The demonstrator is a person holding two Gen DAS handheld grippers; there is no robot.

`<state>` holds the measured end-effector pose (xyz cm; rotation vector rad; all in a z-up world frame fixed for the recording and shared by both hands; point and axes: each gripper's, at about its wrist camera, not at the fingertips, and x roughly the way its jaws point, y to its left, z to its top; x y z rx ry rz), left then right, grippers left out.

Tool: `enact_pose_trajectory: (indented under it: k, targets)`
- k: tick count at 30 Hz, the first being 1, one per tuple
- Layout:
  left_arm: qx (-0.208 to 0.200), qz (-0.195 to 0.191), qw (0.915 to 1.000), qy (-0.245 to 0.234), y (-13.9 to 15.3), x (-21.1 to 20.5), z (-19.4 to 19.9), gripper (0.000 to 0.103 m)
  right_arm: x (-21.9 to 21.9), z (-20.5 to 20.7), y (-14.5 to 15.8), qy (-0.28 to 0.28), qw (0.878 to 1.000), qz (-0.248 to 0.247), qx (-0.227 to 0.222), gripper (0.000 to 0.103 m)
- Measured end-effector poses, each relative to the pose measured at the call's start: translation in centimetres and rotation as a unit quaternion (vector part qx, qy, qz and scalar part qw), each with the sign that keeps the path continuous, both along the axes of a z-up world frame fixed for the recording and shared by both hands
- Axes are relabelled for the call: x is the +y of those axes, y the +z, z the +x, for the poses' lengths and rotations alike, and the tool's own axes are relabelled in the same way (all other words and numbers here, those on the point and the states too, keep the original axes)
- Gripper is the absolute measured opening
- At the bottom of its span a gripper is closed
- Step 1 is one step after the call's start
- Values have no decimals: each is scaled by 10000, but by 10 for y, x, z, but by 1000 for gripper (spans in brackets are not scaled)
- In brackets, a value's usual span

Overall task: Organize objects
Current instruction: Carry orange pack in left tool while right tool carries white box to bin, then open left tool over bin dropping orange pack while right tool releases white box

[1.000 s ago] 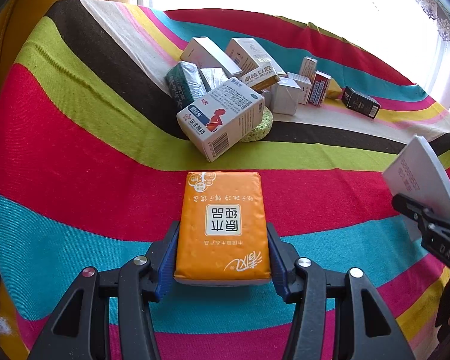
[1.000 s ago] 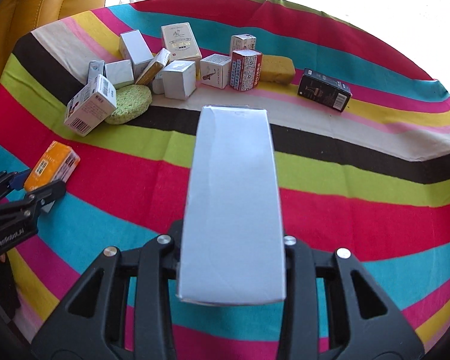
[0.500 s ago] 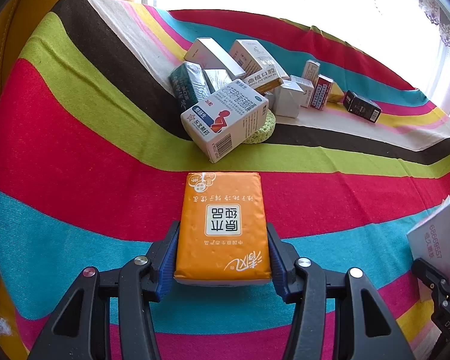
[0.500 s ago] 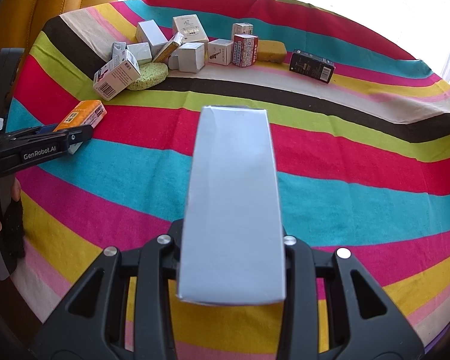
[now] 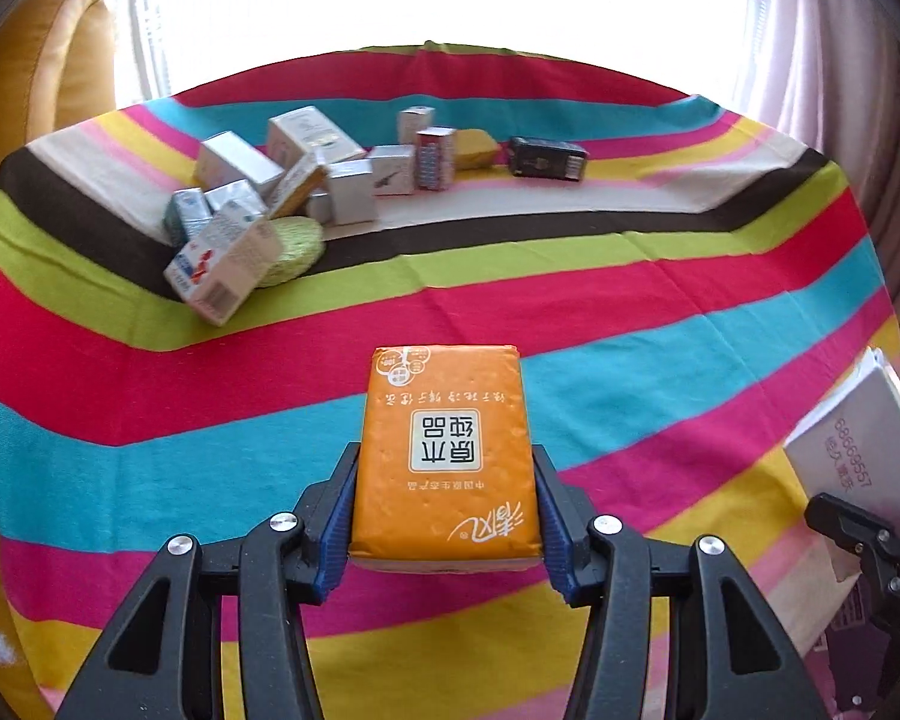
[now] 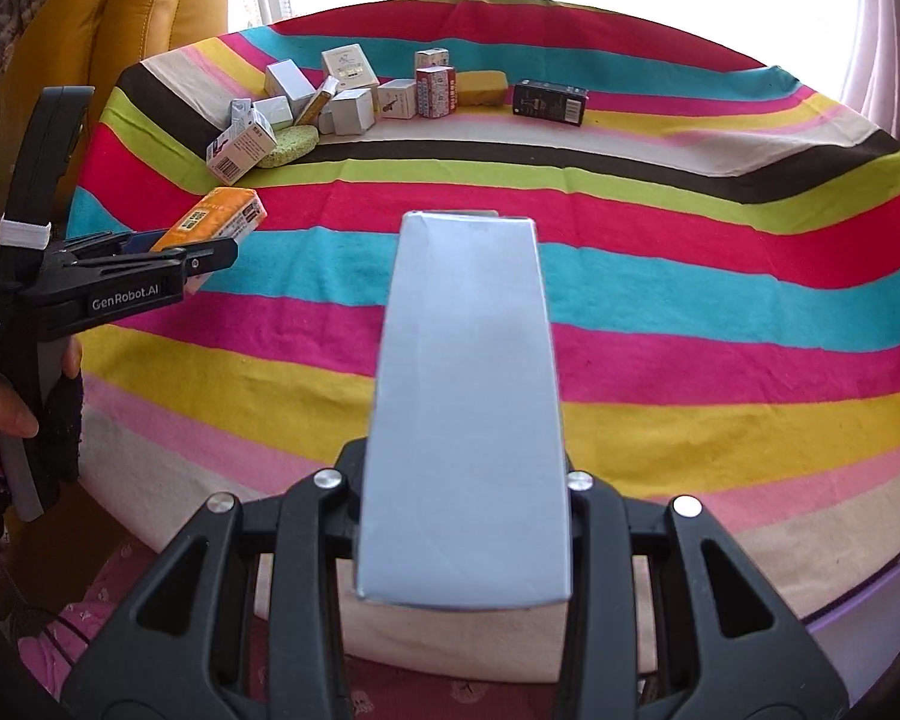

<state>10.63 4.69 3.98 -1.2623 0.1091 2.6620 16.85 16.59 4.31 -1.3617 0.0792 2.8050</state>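
Note:
My left gripper (image 5: 444, 516) is shut on an orange tissue pack (image 5: 444, 450) and holds it above the striped cloth near the table's front. The pack also shows in the right wrist view (image 6: 219, 216), at the left. My right gripper (image 6: 465, 516) is shut on a tall white box (image 6: 465, 396), held above the front edge of the table. That box shows at the right edge of the left wrist view (image 5: 858, 450). A cluster of small boxes (image 6: 348, 102) lies at the far side of the table.
The round table carries a striped cloth (image 6: 690, 300). A green sponge (image 6: 288, 141), a yellow sponge (image 6: 483, 86) and a black box (image 6: 549, 101) lie among the far items. A yellow armchair (image 6: 144, 18) stands behind the table at the left.
Both grippers have pulled back toward the table's front edge, each still holding its item. The far cluster of boxes now looks smaller and farther away.

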Motion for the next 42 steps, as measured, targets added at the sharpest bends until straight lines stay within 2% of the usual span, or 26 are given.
enact_pose_trajectory:
  k: [7,11,18,22,27,33,36,38,40,42]
  targets:
    - [-161,-84,9968,-783,1,71,29,53,40,38,9,-425,9989,-167,62,38]
    - [-116,-183,9931,-1148,7,103,46,53,65,59,13,-711,9971,-216,138,39]
    - [-109,-193,9832,-1812,21,153,75,53,107,97,11,-1218,9919,-325,140,39]
    - [-292,-100,9740,-2245,23,185,89,53,137,121,5,-1591,9864,-395,121,39]
    - [-559,-77,9563,-2870,18,234,110,53,176,155,-4,-2138,9760,-409,24,39]
    - [-656,-310,9275,-3668,10,295,145,53,216,194,-19,-2773,9596,-427,-212,39]
    - [-776,-299,9116,-4025,4,320,160,53,233,212,-21,-3016,9515,-552,-242,39]
    - [-861,-262,9041,-4177,1,330,167,53,238,217,-18,-3104,9493,-417,-288,39]
    - [-956,-73,8969,-4318,0,336,171,53,241,219,-14,-3183,9471,-221,-348,39]
    - [-1192,307,8862,-4467,0,339,170,54,245,221,-9,-3309,9429,-56,-387,39]
